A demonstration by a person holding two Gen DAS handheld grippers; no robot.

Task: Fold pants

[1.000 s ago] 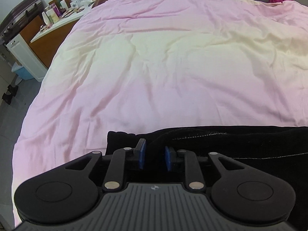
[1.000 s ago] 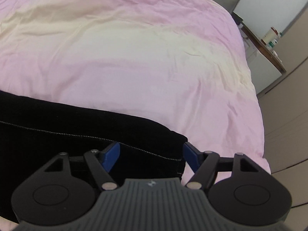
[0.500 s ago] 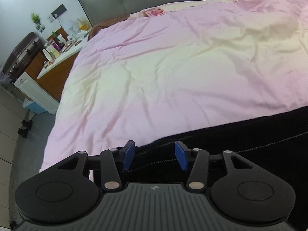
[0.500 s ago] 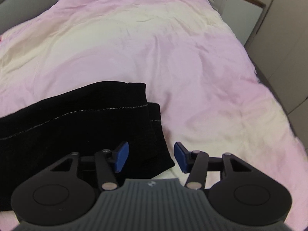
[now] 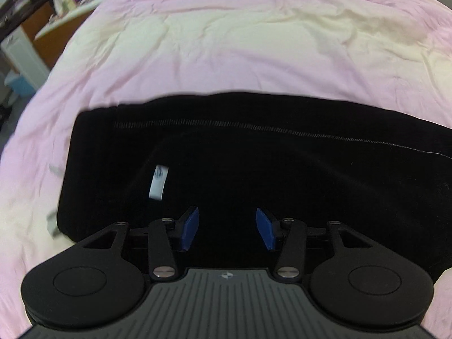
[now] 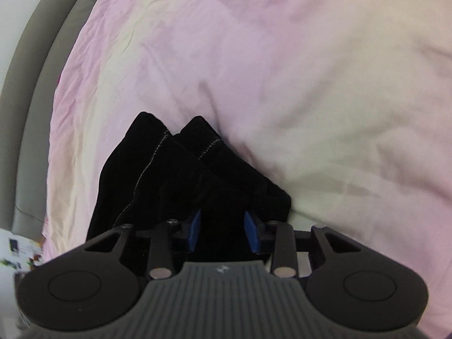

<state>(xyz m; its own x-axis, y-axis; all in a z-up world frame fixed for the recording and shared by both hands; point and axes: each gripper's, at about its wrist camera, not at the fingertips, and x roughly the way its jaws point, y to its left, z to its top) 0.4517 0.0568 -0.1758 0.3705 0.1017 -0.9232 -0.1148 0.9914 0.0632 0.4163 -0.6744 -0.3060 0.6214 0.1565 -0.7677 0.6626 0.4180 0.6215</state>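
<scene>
Soft, even light, fisheye-curved edges, motion blur at the margins, black pants (image 5: 254, 155) nearly detailless.

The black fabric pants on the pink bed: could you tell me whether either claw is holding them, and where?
The right claw has been closing around the bunched leg-cuff end of the black fabric pants; a firm pinch cannot be confirmed. The left claw is open over the waist end, holding nothing.

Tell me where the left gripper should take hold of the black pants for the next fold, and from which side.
Probably the waistband end of the black pants, beside the white label. Bring the open left gripper down from above, over that short edge where the layers lie flat and stacked.
</scene>
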